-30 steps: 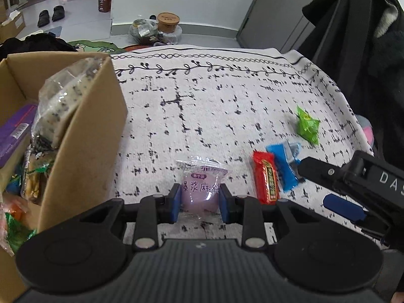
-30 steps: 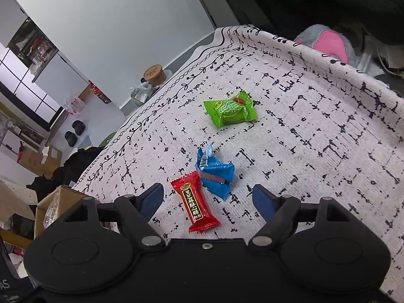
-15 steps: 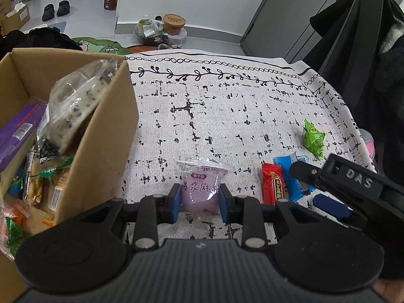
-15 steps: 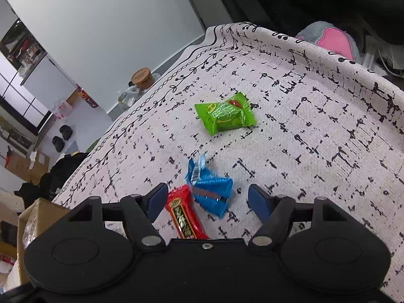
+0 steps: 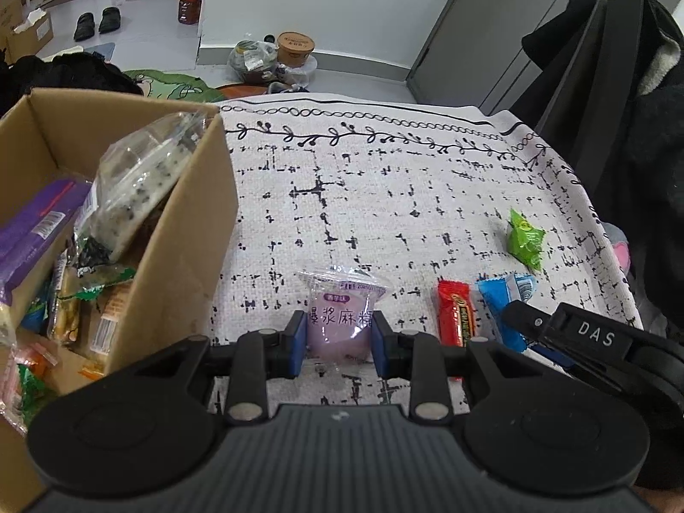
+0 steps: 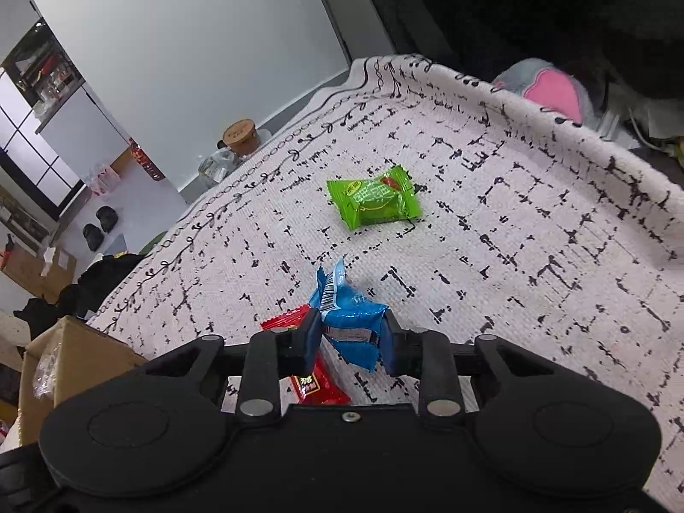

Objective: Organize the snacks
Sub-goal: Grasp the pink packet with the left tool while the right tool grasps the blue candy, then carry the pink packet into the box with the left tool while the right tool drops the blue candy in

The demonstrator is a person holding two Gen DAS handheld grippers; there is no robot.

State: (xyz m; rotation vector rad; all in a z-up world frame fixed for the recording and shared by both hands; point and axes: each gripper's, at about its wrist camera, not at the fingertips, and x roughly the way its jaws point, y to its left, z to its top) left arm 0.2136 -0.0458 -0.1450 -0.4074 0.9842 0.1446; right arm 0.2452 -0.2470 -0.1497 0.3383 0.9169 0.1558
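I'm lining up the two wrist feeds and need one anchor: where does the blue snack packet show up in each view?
Left wrist view: the blue snack packet lies at lower right, just right of the red candy bar, partly behind the right gripper.
Right wrist view: low centre, clamped between the right gripper jaws, above the red candy bar.
Shared landmark: the green snack packet, farther out on the tablecloth.

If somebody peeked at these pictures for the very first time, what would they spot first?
Probably the left gripper squeezing a pale purple snack packet right in the middle, next to the cardboard box stuffed with snacks. Then the right gripper pinching a blue packet, with a red bar beside it and a bright green candy lying farther away on the cloth.
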